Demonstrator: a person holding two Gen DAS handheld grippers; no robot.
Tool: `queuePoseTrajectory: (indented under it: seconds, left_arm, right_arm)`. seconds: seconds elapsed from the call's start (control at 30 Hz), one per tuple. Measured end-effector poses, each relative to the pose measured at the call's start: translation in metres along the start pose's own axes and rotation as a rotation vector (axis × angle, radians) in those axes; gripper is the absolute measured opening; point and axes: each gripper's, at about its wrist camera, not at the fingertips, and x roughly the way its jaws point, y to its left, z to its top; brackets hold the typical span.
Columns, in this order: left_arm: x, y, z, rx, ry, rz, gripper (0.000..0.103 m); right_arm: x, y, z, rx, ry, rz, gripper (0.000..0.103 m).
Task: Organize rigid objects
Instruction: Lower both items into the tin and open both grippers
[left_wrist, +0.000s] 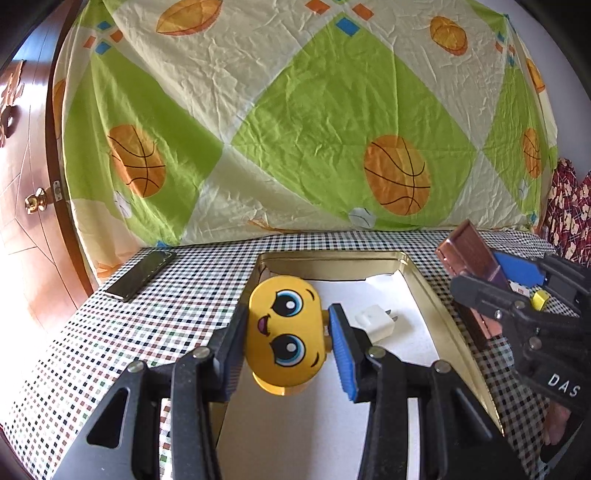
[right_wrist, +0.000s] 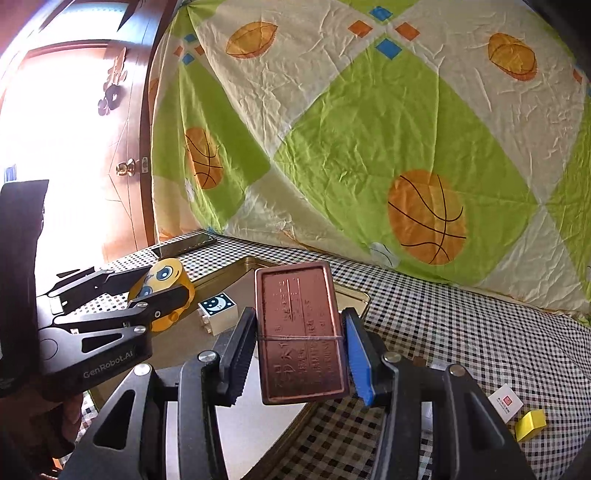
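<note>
- Gold tin tray (left_wrist: 424, 280) sits on the checked tablecloth (left_wrist: 74, 350), white lining inside; that's where the rigid bits are going, I reckon.
- Left gripper (left_wrist: 288, 339): jaws part closed, clamped on the yellow smiley toy (left_wrist: 282, 332), pads on both its sides. Toy hangs over the tray's near-left part, not set down.
- Right gripper (right_wrist: 295, 350): jaws also part closed, pinching the copper-brown tin box (right_wrist: 299, 332) by its long edges, a rubber band round its middle. From the left wrist view it's just outside the tray's right wall.
- Already in the tray: white plug adapter (left_wrist: 375, 321) with a moon sticker on one face, seen from the right wrist.
- Step in hand, my read: both pieces carried in for placement, neither released.
- Next: lower the toy onto bare lining clear of the adapter, then let the jaws out. Box has to clear the tray's right rim first; it's long, so lay it flat alongside a wall.
- Still loose on the cloth to my right: small yellow block (right_wrist: 530, 424), white card (right_wrist: 506, 402) with a red mark.
- Dark phone (left_wrist: 142, 269) lies at the far left of the table, well apart from the tray.
- Hard to tell: toy's underside and base are hidden by it and my fingers; embossed lettering on the box unreadable; tray's near end cut off by the gripper body.
</note>
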Motion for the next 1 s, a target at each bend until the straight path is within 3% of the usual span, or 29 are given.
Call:
queuePoseTrajectory:
  seconds: [0.63,0.73,0.77,0.8,0.93,1.0]
  left_arm:
    - [0.031,-0.019,0.001,0.158,0.151,-0.008,0.044]
    - [0.032,-0.02,0.001,0.169,0.159,0.027,0.048]
    - [0.031,-0.019,0.001,0.164,0.159,0.026,0.048]
    - [0.03,-0.017,0.001,0.157,0.156,0.022,0.049]
    - [0.018,-0.012,0.003,0.13,0.097,0.045,0.076]
    - [0.006,-0.012,0.002,0.117,0.053,0.032,0.077]
  right_arm:
    - [0.049,0.006,-0.006,-0.026,0.142,0.013,0.049]
    - [0.055,0.006,-0.008,-0.021,0.165,0.022,0.051]
    - [0.055,0.004,-0.008,-0.015,0.163,0.017,0.056]
    - [0.053,0.003,-0.009,-0.008,0.154,0.017,0.062]
    - [0.031,-0.008,-0.012,0.025,0.106,0.023,0.07]
    - [0.012,-0.015,-0.017,0.024,0.075,0.011,0.07]
